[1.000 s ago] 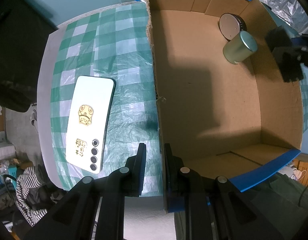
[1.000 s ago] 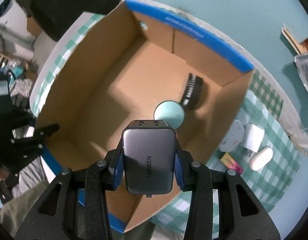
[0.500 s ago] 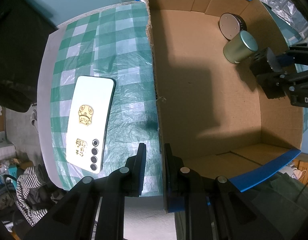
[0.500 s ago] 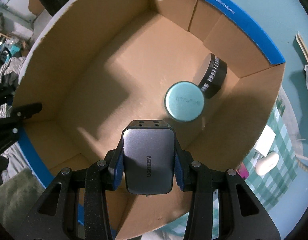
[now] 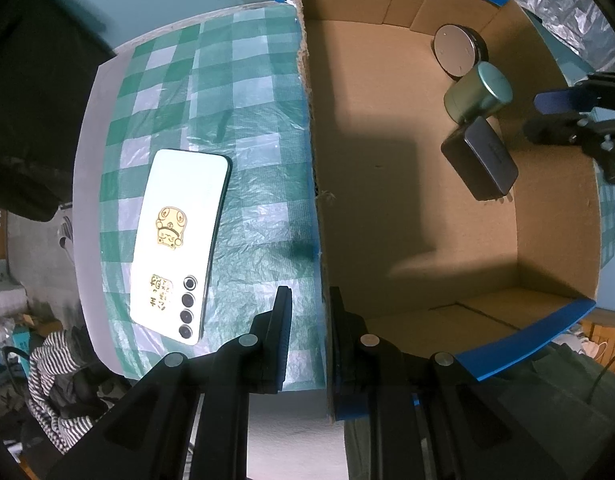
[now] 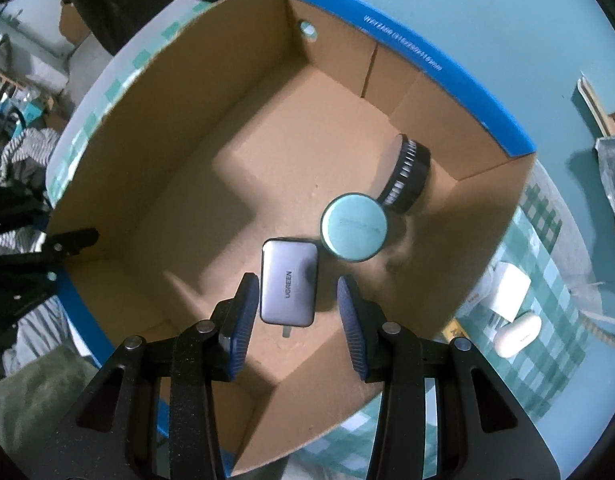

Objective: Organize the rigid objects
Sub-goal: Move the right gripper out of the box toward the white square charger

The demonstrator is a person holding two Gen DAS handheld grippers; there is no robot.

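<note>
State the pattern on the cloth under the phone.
Green-and-white check on the cloth, clearest in the left wrist view.

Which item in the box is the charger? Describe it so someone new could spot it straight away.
Find the open brown cardboard box with the blue rim on the green checked tablecloth. On its floor lie three things; the flat grey rectangular charger lies beside the upright pale green round tin, below the open right gripper. It alone is rectangular and bears printed lettering; the tin and the black ribbed disc are round.

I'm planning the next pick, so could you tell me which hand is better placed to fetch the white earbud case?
Probably the right gripper: its fingers are open, the charger lies released, and the earbud case lies beside it. The left gripper is clamped on the box wall.
</note>
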